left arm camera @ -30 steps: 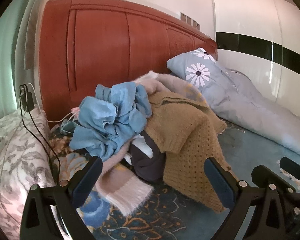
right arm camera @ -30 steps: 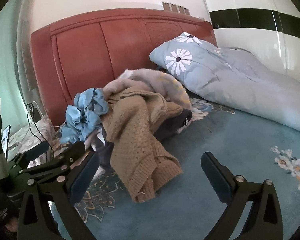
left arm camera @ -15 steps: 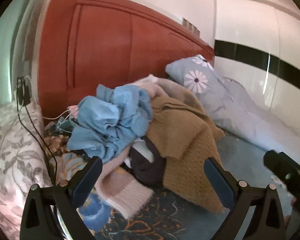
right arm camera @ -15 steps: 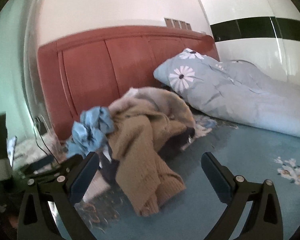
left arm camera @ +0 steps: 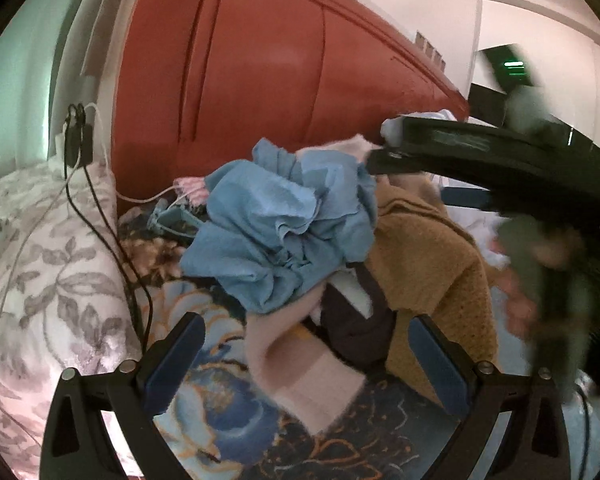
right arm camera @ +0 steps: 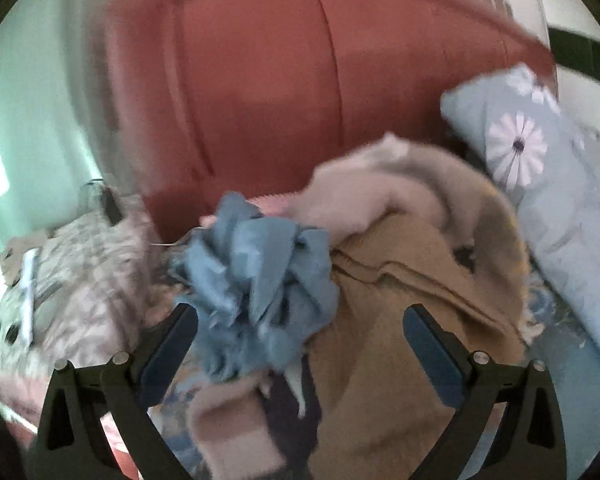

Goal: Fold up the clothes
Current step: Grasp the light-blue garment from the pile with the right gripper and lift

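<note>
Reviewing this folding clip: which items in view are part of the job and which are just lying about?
Job: blue garment, tan knit sweater, pink fuzzy garment, dark garment.

Lying about: floral pillow, black cables, daisy-print pillow, red headboard.

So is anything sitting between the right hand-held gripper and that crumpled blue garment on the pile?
Nothing visible does. The right hand-held gripper is open, and the blue garment lies on top of the pile in line with its gap, beside the tan knit sweater.
</note>
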Demonstrator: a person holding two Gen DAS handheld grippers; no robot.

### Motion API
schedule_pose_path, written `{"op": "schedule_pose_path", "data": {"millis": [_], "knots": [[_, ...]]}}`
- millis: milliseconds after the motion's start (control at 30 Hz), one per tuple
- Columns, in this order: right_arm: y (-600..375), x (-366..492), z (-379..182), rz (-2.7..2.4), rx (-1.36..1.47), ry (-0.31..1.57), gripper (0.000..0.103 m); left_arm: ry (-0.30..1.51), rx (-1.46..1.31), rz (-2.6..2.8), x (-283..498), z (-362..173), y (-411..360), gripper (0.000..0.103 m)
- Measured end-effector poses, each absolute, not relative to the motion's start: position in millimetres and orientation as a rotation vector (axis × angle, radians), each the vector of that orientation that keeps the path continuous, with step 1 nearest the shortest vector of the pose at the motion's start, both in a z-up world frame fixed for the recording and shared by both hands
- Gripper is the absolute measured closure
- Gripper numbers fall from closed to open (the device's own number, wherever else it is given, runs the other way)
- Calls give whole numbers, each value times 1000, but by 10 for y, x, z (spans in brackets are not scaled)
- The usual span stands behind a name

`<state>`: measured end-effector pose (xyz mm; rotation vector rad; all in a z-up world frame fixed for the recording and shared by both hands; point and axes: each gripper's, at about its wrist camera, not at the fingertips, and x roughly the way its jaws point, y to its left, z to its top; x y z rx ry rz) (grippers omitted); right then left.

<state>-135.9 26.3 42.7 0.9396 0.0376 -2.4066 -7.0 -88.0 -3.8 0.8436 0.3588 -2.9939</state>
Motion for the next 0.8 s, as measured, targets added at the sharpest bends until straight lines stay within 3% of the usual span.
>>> {"op": "schedule_pose_path", "data": {"millis": [233,267,333,367,400,433,467,800], "knots": [[-27,-1863,150,-2349,1056,-120,2,461,855,-2978,-74,-65,-1053,0],[-43,-1896,112,-2324,1069,-170,8,489,860,-2979,-75,-71,-1077,0],[-61,-1907,65,-2295,1102,-256,29,530,870,-2978,-77,-81,-1111,0],[-58,-1910,47,-2280,1124,-300,50,540,872,-2977,-77,-85,-1123,0],[-45,-1907,47,-2273,1140,-339,61,545,871,-2976,-77,-89,-1131,0],[-31,-1903,51,-2267,1156,-376,63,550,870,-2975,-76,-92,-1139,0],[-5,-1872,94,-2255,1158,-400,73,555,869,-2974,-75,-95,-1148,0],[807,-1190,985,-2252,934,-509,79,637,845,-3042,-17,-35,-1156,0]]}}
